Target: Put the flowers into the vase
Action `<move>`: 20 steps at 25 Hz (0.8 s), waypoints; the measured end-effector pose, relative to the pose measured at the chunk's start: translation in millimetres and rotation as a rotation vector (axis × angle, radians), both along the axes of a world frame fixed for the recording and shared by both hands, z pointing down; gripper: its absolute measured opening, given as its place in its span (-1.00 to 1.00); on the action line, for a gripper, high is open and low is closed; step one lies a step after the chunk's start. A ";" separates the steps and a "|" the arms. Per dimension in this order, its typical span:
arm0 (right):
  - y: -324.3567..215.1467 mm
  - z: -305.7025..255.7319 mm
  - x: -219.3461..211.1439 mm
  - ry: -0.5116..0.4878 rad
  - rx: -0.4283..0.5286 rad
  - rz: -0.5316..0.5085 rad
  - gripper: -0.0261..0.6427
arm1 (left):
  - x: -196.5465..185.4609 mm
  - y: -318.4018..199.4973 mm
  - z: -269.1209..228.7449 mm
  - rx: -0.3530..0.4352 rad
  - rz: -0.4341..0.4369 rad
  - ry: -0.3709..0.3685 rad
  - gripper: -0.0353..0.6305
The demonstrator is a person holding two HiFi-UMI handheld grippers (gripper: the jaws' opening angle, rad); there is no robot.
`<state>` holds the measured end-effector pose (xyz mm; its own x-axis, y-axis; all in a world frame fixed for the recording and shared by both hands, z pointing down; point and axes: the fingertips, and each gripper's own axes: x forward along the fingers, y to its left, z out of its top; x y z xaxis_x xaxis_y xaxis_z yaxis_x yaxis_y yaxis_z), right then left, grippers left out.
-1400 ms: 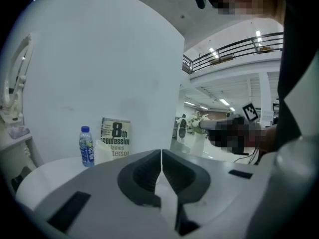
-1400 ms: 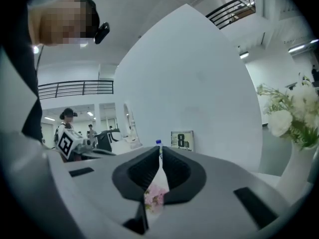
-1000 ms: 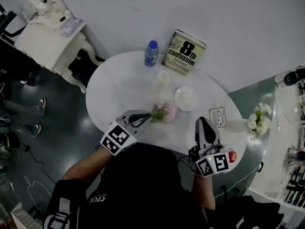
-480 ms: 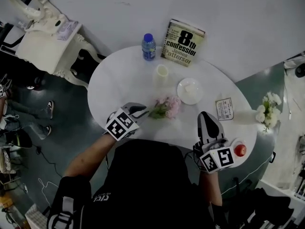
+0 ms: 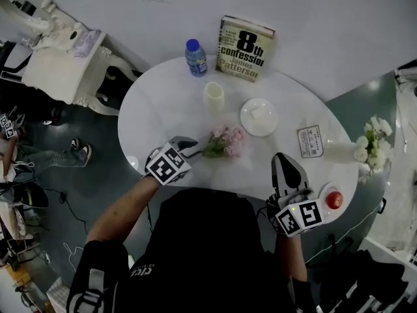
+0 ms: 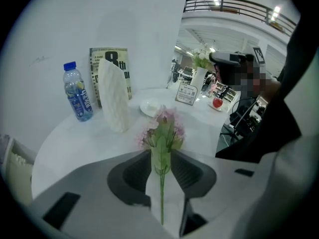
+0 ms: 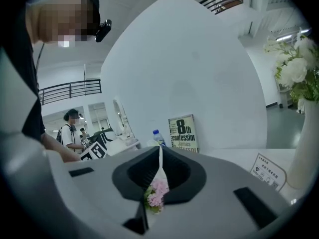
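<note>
The left tool (image 5: pixel 191 150) is opening, with the stem of the pink flowers (image 5: pixel 225 141) loose between its jaws. They lie on the counter (image 5: pixel 159 113), short of the empty ribbed vase (image 5: pixel 214 97), likely for a regrip. Only the left gripper view shows the gap. The right tool (image 5: pixel 287 171) hovers closed and empty.

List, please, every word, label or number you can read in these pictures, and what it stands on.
"8th confession James Patterson": cover of the book propped against the wall.
Sign card on the table: print too small to read.
Water bottle label: blurred, unreadable.
</note>
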<state>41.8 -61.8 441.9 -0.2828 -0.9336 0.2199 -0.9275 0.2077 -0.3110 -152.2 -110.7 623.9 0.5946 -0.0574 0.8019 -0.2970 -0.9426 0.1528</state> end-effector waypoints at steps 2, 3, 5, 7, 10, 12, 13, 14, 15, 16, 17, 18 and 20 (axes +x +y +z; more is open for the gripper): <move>1.7 3.5 4.0 -0.003 -0.009 0.003 -0.80 | 4.7 0.7 5.1 -0.009 0.013 -0.013 -0.52; 2.1 5.3 5.4 -0.004 -0.013 0.005 -0.80 | 6.2 0.8 7.9 -0.012 0.022 -0.021 -0.50; 1.8 8.5 6.6 -0.008 -0.019 0.008 -0.80 | 7.2 0.7 14.5 -0.018 0.041 -0.043 -0.46; 2.6 10.5 7.6 -0.010 -0.024 0.008 -0.80 | 7.6 2.8 23.2 -0.026 0.065 -0.070 -0.43; 4.3 12.7 10.8 -0.011 -0.032 0.014 -0.80 | 9.2 8.3 36.0 -0.041 0.105 -0.115 -0.34; 4.3 14.0 12.7 -0.012 -0.034 0.018 -0.80 | 10.9 9.0 43.5 -0.047 0.120 -0.139 -0.27; 4.4 14.5 13.4 -0.011 -0.035 0.019 -0.80 | 11.7 9.0 47.0 -0.051 0.122 -0.148 -0.22; 4.5 14.7 13.9 -0.010 -0.035 0.019 -0.80 | 12.5 8.8 49.9 -0.054 0.124 -0.157 -0.17; 4.5 14.9 14.5 -0.010 -0.035 0.019 -0.80 | 13.3 8.4 52.2 -0.056 0.125 -0.164 -0.14; 4.4 15.0 15.1 -0.009 -0.036 0.019 -0.80 | 14.2 8.1 54.0 -0.058 0.129 -0.170 -0.13; 4.4 15.1 15.9 -0.009 -0.036 0.020 -0.80 | 15.6 8.0 55.4 -0.061 0.133 -0.174 -0.11; 4.6 15.4 16.8 -0.009 -0.036 0.021 -0.80 | 17.2 8.2 56.5 -0.064 0.138 -0.176 -0.11; 5.3 16.7 18.6 -0.010 -0.039 0.024 -0.80 | 20.5 8.6 58.7 -0.069 0.147 -0.183 -0.11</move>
